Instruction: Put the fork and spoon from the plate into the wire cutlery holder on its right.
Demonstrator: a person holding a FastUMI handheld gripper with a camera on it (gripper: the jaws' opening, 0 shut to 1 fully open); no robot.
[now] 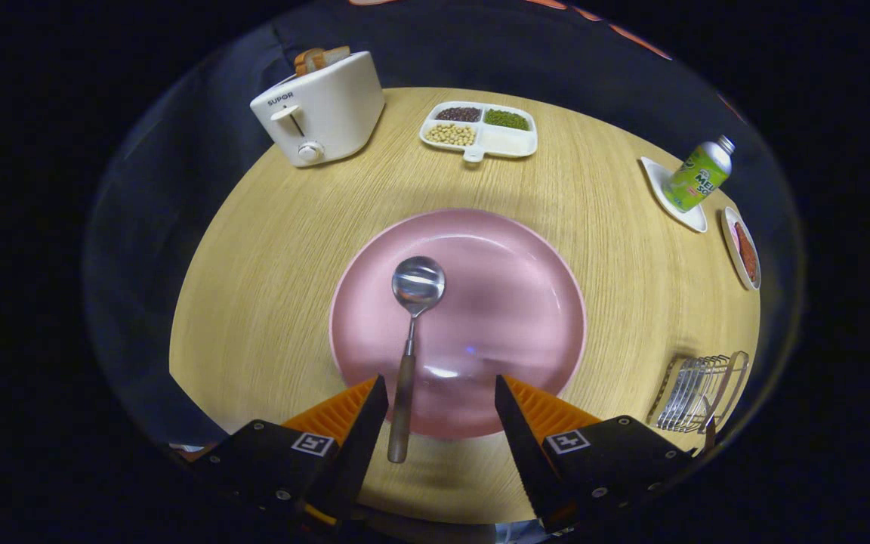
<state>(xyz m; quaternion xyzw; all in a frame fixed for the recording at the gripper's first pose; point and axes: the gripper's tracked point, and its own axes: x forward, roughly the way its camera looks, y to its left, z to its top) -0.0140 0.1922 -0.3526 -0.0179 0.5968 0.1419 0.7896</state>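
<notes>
Tongs: one pair of tongs (pixel 441 404), spread wide and grasping nothing, hangs over the near edge of the pink plate.
Fingers: two fingers (pixel 363 423); the spoon's handle lies between them, just beside the left one, and I cannot tell whether it touches.
Spoon: one spoon (pixel 411 340) with a metal bowl and a brown handle; the bowl rests left of the plate's middle, and the handle runs back over the plate's near rim onto the surface.
Plate: one pink plate (pixel 510 302), round and shallow, at the middle of the surface, carrying the spoon and nothing else that I can make out.
Surface: one round, pale wood surface (pixel 269 302) under everything.
Cutlery holder: one wire cutlery holder (pixel 695 389), right of the plate and near its front edge; a metal fork head with tines seems to lie in it.
Progress: judged from this, the fork is likely done and the spoon is left, not yet gripped.
Dish with can: one white dish (pixel 699 219) holding one green can (pixel 698 175), right of the plate and beyond it.
Small dish: one dish with red contents (pixel 745 253), right of the plate, between the can and the holder.
Divided tray: one white tray (pixel 480 147) with beans in three of four sections, beyond the plate.
Toaster: one white toaster (pixel 322 109) with bread in its slot, beyond the plate to its left.
</notes>
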